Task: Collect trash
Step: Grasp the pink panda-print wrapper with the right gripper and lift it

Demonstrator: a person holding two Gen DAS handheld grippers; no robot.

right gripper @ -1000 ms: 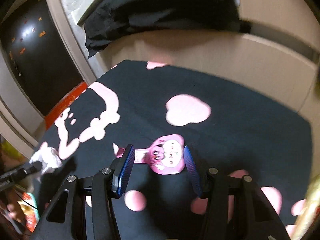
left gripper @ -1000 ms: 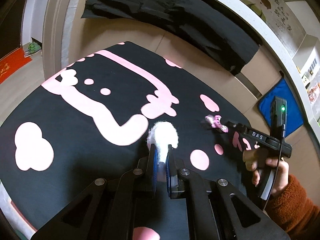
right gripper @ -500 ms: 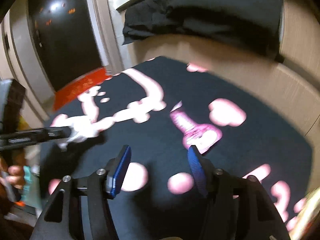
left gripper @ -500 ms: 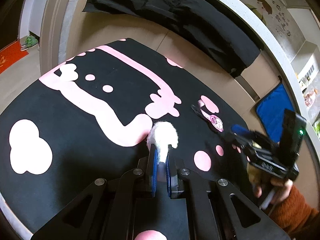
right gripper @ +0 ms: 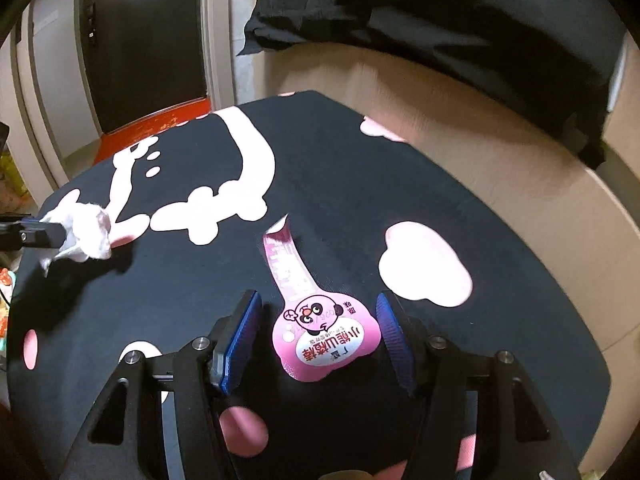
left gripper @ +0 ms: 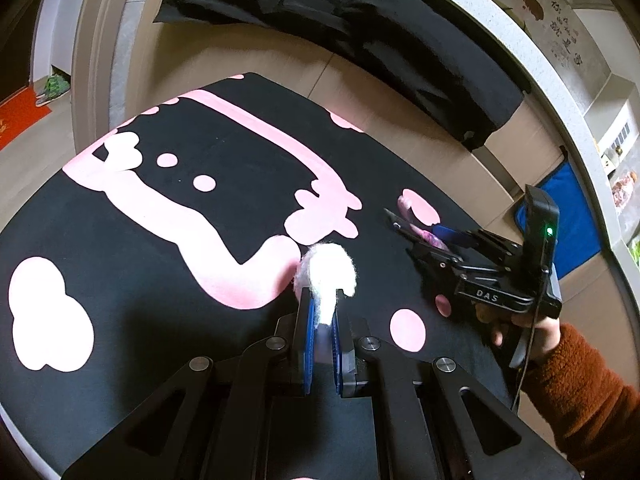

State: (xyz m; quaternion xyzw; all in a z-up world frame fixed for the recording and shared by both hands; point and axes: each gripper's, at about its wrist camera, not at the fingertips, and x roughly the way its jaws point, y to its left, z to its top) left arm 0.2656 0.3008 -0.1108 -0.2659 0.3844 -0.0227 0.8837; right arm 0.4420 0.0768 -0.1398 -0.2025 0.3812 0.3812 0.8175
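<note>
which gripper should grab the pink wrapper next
Right. The right gripper is open, with the pink wrapper lying on the mat between its fingers. The left gripper is shut on a white tissue wad, away from the wrapper.

Right tongs (right gripper: 316,338) stand open around a pink wrapper (right gripper: 320,336).

A pink wrapper (right gripper: 320,320) lies on the black-and-pink cloth (right gripper: 360,184).
</note>
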